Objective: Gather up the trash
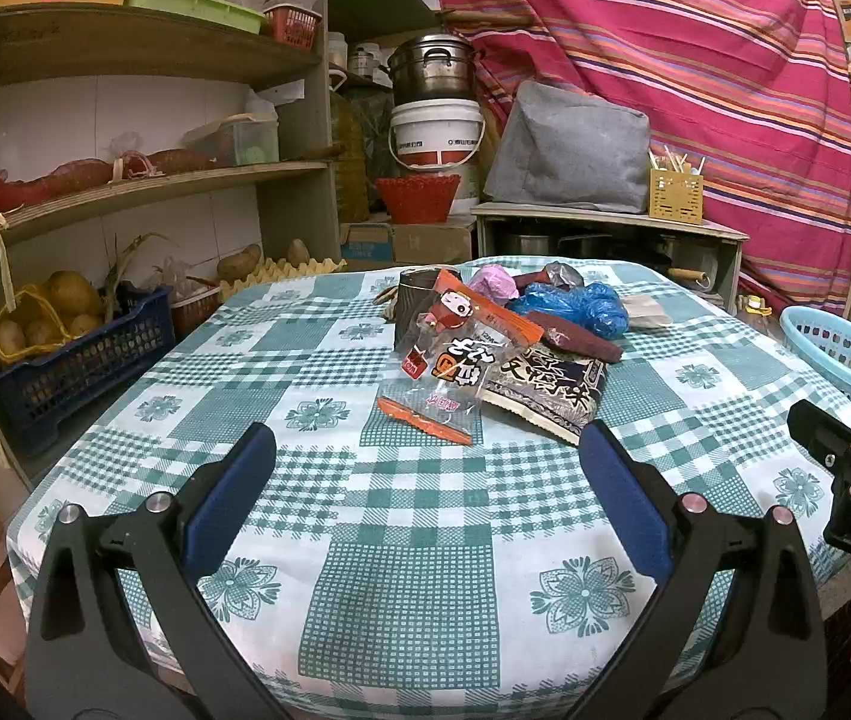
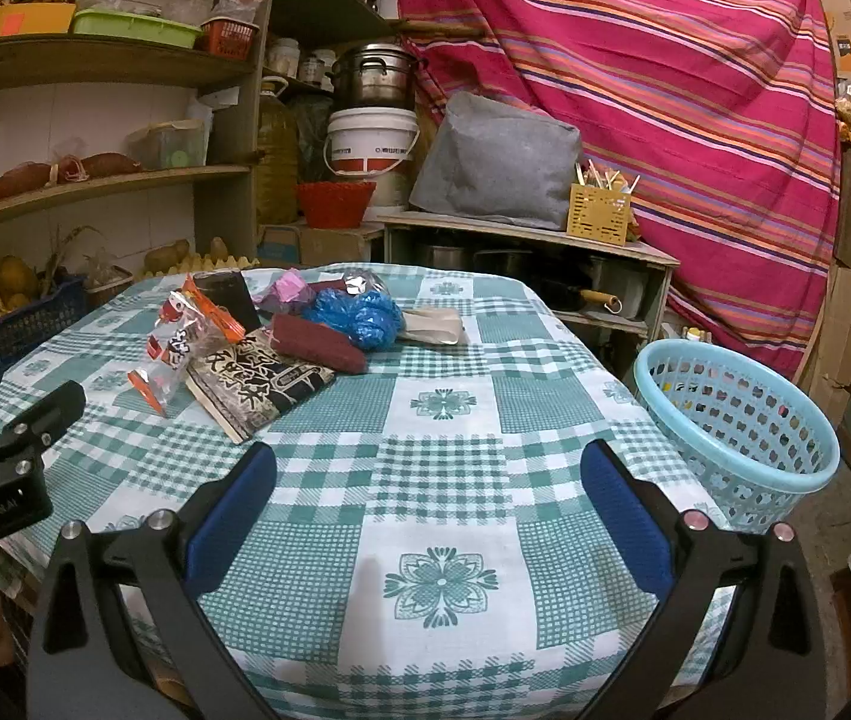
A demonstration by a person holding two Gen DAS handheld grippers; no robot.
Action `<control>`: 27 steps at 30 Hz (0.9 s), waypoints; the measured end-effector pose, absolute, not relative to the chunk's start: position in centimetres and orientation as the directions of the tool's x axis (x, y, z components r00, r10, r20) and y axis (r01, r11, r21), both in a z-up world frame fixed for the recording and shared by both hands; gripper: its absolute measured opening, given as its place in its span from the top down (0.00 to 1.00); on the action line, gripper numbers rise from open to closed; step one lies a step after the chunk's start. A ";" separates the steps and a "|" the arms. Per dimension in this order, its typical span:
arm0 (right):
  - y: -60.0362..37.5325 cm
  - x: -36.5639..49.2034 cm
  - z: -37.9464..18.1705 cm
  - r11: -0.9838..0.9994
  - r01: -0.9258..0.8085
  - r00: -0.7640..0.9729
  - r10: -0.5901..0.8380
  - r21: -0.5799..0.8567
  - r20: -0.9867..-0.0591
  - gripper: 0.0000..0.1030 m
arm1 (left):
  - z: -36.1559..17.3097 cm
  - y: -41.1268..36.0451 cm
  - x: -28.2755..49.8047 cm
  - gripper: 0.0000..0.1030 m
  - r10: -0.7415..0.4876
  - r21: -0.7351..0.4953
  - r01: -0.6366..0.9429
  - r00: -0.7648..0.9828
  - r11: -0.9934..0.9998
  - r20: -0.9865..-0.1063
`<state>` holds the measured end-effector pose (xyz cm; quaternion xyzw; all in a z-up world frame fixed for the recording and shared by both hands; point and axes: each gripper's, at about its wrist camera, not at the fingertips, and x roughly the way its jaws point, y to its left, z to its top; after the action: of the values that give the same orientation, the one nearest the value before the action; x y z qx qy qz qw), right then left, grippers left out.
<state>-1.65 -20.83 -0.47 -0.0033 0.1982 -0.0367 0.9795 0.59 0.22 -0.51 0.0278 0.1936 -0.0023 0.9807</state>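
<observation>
Trash pile (image 1: 503,336) lay mid-table dead ahead of the left gripper (image 1: 425,456), up-left of the right gripper (image 2: 425,468); both jaws spread wide and empty, clear orange-edged wrapper (image 1: 437,390) nearest left, blue basket (image 2: 743,420) beside right

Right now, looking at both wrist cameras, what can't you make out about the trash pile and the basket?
- Light blue perforated plastic basket: its bottom is hidden by its own wall in the right wrist view; the left wrist view's edge and the right gripper cut it off.
- Pink crumpled wrapper and dark cylindrical cup: partly covered by the orange-and-clear snack bag.
- Beige flat packet: half behind the blue crumpled plastic bag.
</observation>
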 end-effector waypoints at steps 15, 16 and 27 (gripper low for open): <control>-21.1 -1.6 -0.5 0.997 0.077 0.919 -0.079 -0.021 -0.387 0.04 | -0.5 0.4 0.6 0.05 0.007 0.051 0.014 0.924 0.999 -0.383; -21.2 -1.6 -0.4 0.997 0.079 0.918 -0.081 -0.021 -0.388 0.04 | -0.6 0.8 0.6 0.05 0.007 0.048 0.012 0.923 0.999 -0.386; -23.3 1.4 1.6 0.993 0.109 0.901 -0.080 0.044 -0.426 0.04 | 1.0 1.0 3.9 0.05 0.037 0.073 -0.007 0.907 0.997 -0.420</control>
<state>1.39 -23.30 1.64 0.0335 0.2172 -0.0485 0.9743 3.86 0.97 1.00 0.0350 0.2155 0.0112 0.9758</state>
